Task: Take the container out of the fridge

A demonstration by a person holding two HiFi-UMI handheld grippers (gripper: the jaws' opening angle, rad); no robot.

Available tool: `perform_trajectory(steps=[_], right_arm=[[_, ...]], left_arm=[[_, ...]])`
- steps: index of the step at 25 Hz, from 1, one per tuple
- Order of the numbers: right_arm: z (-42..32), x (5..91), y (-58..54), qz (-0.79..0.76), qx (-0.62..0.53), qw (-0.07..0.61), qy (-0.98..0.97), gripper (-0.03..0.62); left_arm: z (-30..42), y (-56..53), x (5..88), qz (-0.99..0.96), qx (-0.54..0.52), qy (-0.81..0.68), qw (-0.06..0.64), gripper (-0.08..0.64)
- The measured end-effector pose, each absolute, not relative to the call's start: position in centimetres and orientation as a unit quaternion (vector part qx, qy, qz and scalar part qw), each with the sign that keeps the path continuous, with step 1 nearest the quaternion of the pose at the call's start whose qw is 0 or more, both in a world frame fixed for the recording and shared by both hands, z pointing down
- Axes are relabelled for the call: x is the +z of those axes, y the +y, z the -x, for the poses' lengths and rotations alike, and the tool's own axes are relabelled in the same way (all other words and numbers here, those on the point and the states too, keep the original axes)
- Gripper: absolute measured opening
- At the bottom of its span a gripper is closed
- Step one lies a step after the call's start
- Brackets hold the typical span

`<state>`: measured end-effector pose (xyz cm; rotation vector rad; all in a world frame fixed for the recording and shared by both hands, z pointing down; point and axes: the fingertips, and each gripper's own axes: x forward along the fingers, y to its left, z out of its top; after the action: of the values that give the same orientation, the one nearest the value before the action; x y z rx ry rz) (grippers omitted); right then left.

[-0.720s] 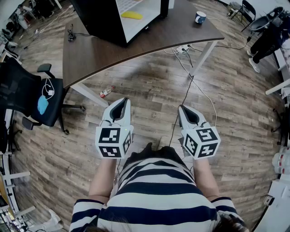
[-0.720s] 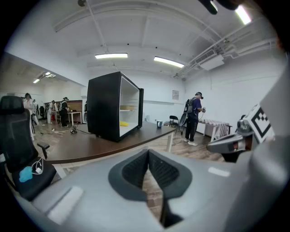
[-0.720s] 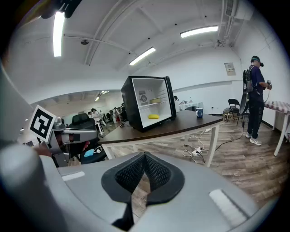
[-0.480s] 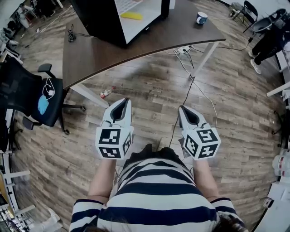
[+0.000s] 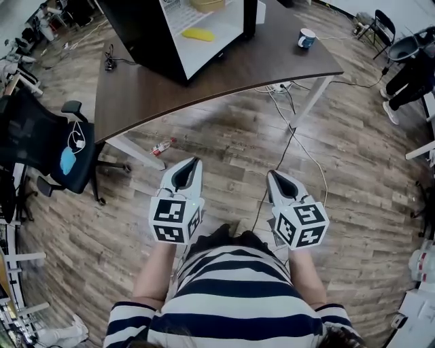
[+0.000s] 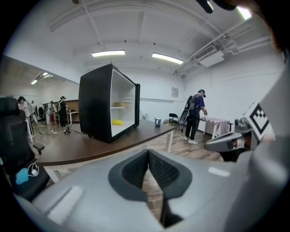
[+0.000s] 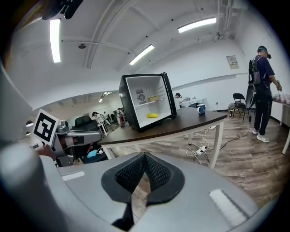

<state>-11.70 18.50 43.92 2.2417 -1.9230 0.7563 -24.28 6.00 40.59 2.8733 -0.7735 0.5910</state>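
Seen from above, a person in a striped shirt stands on a wood floor and holds a gripper in each hand, low in the centre of the frame. The left gripper (image 5: 196,163) and the right gripper (image 5: 272,175) both point toward a table (image 5: 224,64) in the upper half. Each gripper's own view shows its jaws closed tip to tip, with nothing between them.

At the top of the head view a black fridge (image 5: 153,34) sits on the table. Its front is open and its white inside faces the person. A beige container (image 5: 207,4) rests on the upper shelf, cut off by the top edge. A yellow item (image 5: 198,33) lies on the shelf below. A mug (image 5: 306,37) stands at the upper right of the table, well apart from the fridge.

The task seems barely begun. The container is in the fridge, untouched, and both grippers are well short of it. By my judgement, what is left is to approach, open a gripper, reach in, grip the container and draw it out.
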Motion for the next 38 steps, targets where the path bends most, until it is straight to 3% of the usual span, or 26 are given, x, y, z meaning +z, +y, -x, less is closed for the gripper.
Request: perform_trajectory(steps=[16, 38], right_arm=[[9.4, 45.1, 17.9, -0.713, 0.259, 0.035, -0.651, -0.006], [2.3, 44.6, 9.8, -0.718, 0.261, 0.059, -0.642, -0.006]], left_arm=[[22.0, 6.2, 40.0, -0.934, 0.213, -0.287, 0.025, 0.0], [14.1, -2.3, 41.4, -0.933, 0.233, -0.272, 0.038, 0.0]])
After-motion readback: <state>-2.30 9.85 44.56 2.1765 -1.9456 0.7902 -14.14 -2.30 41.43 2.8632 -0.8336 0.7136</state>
